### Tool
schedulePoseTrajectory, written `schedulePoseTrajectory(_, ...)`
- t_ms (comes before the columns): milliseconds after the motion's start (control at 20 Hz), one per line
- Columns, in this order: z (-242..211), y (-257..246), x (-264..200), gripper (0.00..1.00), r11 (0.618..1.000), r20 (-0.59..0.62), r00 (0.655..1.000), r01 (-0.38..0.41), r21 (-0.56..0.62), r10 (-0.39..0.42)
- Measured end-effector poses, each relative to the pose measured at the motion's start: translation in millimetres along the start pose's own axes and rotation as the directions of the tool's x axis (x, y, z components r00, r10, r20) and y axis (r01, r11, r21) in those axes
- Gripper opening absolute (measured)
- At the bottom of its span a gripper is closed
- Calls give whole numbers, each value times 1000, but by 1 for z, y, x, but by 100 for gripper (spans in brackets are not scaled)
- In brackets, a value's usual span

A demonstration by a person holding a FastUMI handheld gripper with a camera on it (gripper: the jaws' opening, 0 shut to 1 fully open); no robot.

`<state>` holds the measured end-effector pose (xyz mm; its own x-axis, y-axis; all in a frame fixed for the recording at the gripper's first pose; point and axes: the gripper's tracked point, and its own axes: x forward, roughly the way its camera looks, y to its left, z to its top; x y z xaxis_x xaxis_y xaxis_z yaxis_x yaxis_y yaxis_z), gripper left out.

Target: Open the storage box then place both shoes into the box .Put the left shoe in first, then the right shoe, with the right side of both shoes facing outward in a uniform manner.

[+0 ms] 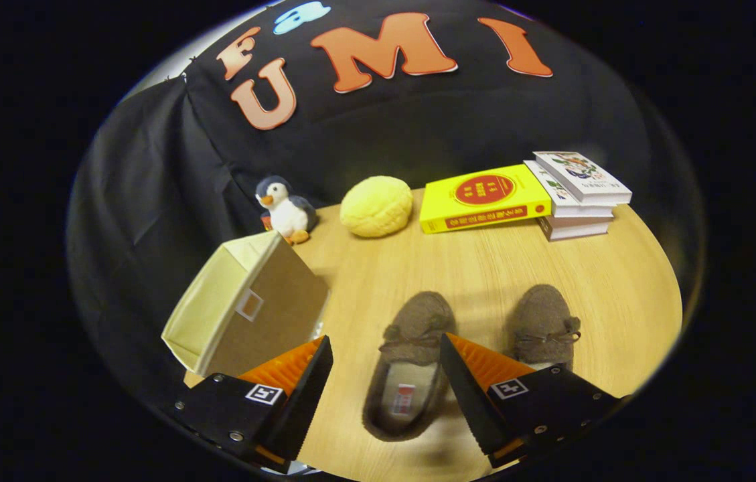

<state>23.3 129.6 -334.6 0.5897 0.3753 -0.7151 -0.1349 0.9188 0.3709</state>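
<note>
Two brown fuzzy slippers lie on the wooden table with toes pointing away from me. The left shoe [410, 361] sits between my fingers, its heel end nearest me. The right shoe [542, 327] lies just past my right finger, its heel hidden behind it. A beige fabric storage box [250, 304] stands to the left of the shoes, ahead of my left finger, with its open top tilted leftward. My gripper [386, 358] is open, hovering above the left shoe without touching it.
At the back of the table [605, 281] stand a penguin plush [284, 209], a yellow round cushion [376, 206], a yellow book [481, 197] and a stack of white books [578, 194]. Black cloth walls the booth behind and left.
</note>
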Motion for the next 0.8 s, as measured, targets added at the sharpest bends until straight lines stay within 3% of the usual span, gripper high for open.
schedulePoseTrajectory(400, -47, -34, 43, 80, 992, -131, 986, 96, -82, -107)
schedulePoseTrajectory(650, -50, -55, 67, 59, 978, -151, 969, 182, -104, -196)
schedulePoseTrajectory(800, -48, -51, 78, 44, 982, -150, 972, 168, -83, -179)
